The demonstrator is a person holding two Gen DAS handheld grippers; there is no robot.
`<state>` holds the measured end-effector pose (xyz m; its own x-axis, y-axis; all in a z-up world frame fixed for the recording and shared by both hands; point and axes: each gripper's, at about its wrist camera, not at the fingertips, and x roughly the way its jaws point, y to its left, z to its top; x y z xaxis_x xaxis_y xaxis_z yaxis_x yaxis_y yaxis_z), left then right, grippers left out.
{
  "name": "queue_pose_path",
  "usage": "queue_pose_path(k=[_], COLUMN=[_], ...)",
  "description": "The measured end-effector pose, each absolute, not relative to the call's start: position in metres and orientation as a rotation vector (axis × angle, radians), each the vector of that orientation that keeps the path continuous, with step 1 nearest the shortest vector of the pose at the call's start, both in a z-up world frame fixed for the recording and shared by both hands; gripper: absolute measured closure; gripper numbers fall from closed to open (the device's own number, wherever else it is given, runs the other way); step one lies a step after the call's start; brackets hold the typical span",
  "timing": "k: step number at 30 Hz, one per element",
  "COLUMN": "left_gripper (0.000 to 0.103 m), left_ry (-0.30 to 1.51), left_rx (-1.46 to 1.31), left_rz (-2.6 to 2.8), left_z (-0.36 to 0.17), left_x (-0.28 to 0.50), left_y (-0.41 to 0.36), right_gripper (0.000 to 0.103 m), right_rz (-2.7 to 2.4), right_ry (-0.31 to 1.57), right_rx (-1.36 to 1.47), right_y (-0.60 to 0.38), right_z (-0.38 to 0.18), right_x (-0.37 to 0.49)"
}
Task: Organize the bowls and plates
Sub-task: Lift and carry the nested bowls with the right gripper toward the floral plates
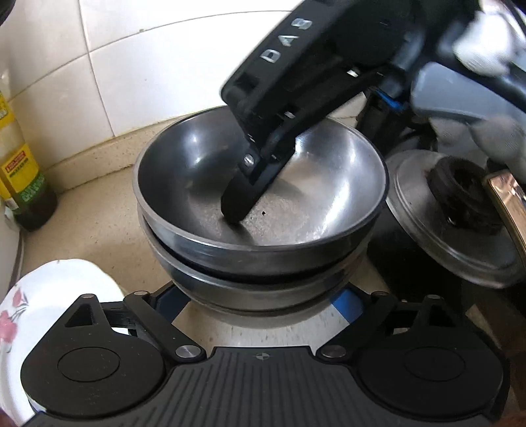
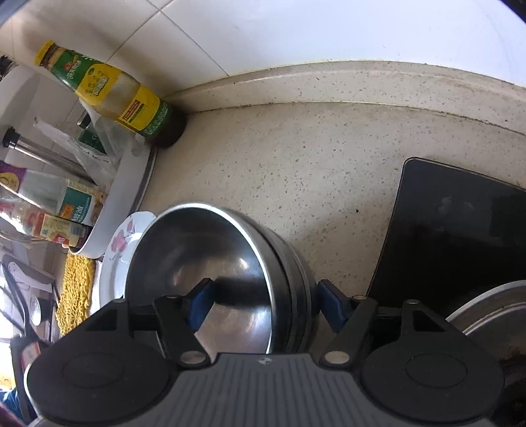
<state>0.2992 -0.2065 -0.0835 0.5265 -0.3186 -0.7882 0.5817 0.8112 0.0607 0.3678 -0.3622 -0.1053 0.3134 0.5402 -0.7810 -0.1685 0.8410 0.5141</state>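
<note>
Black gripper housing fills the bottom of both wrist views. Just past it sits a stack of steel bowls (image 1: pixel 263 210) on the speckled counter (image 2: pixel 279 170), the top bowl nested slightly askew in the one beneath.

From the left wrist view, the left gripper (image 1: pixel 261 305) has its jaws wide apart, one blue pad on either side of the lower bowl's base; whether the pads touch the metal cannot be told. The right gripper (image 2: pixel 266 303) comes in from the upper right, held by a white-gloved hand (image 1: pixel 486 108). Its jaws are also apart and straddle the near rim of the stack: one finger (image 1: pixel 238 200) reaches down inside the top bowl, near its floor, while the other stays outside the bowl wall. Neither pad presses on the rim.

Left of the bowls lies a white plate with pink flowers (image 1: pixel 39 315), partly tucked under the stack's edge in the right wrist view. Right of the bowls, a steel lid with a black knob (image 1: pixel 453 210) rests on a black cooktop (image 2: pixel 453 210). In the far corner against white wall tiles (image 2: pixel 296 29) stands a yellow-labelled bottle (image 2: pixel 111 88), with more bottles and packets crowded at the left.
</note>
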Motion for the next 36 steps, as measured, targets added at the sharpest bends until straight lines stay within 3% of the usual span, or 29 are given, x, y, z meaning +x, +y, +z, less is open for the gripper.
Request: queue_pose_path(k=[12, 24, 36], left_gripper=[0.009, 0.009, 0.009], left_ry=[0.819, 0.744, 0.805], left_rx=[0.314, 0.283, 0.283], left_rz=[-0.497, -0.298, -0.223], left_z=[-0.058, -0.016, -0.028], left_x=[0.280, 0.246, 0.257], left_y=[-0.197, -0.128, -0.066], right_gripper=[0.017, 0.017, 0.017], right_rz=[0.519, 0.703, 0.706], right_ry=[1.112, 1.027, 1.039], right_rx=[0.359, 0.209, 0.165], right_y=[-0.350, -0.262, -0.192], right_z=[-0.084, -0.041, -0.059], right_x=[0.347, 0.325, 0.329])
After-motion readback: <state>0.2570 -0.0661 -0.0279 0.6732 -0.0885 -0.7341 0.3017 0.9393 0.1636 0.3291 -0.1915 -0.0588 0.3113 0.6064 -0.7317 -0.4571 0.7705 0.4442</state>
